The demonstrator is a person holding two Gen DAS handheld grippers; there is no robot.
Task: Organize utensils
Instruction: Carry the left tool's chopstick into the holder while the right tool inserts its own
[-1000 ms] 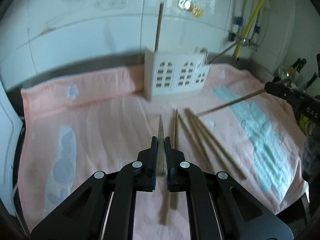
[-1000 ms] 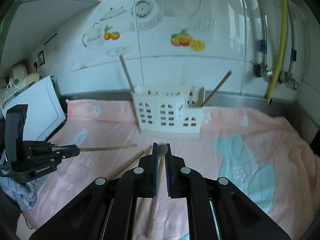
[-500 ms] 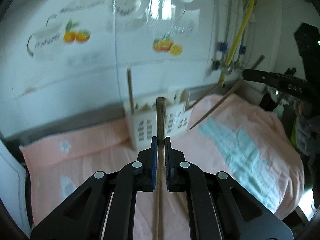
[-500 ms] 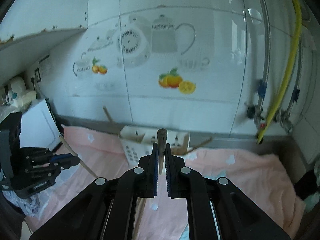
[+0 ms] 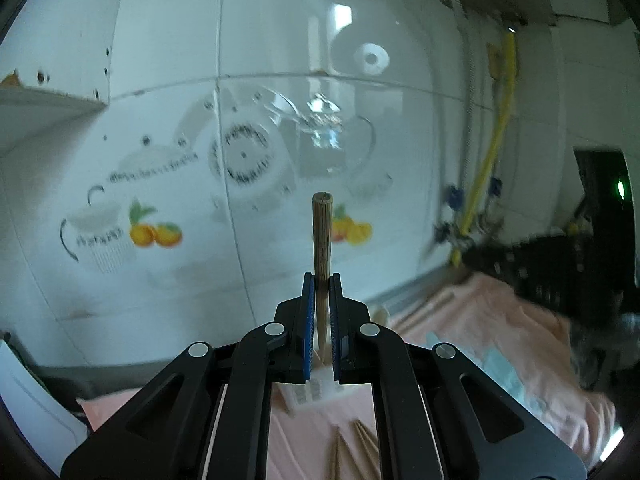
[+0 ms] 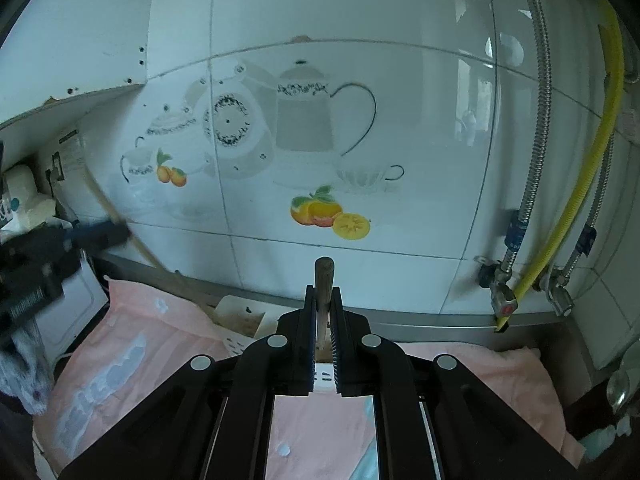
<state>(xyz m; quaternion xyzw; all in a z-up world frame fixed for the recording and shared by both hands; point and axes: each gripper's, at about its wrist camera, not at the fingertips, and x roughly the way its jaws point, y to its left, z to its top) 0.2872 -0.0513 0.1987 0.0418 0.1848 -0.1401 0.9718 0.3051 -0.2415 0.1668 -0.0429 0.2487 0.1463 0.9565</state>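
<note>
Only the left wrist view shows loose chopsticks (image 5: 360,450) lying on the pink towel (image 5: 492,344); only the right wrist view shows the open top of the white holder (image 6: 242,318) by the tiled wall (image 6: 360,80); the left gripper (image 5: 322,280) pinches one chopstick (image 5: 322,232) pointing up; the right gripper (image 6: 323,292) is squeezed on a second chopstick (image 6: 324,276) over the holder.

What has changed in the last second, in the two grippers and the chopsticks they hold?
Both grippers rose from the pink towel and tilted up; each chopstick now stands upright above the white holder. The left gripper keeps its chopstick clamped, and the right gripper keeps its chopstick. Loose chopsticks remain on the towel.
</note>
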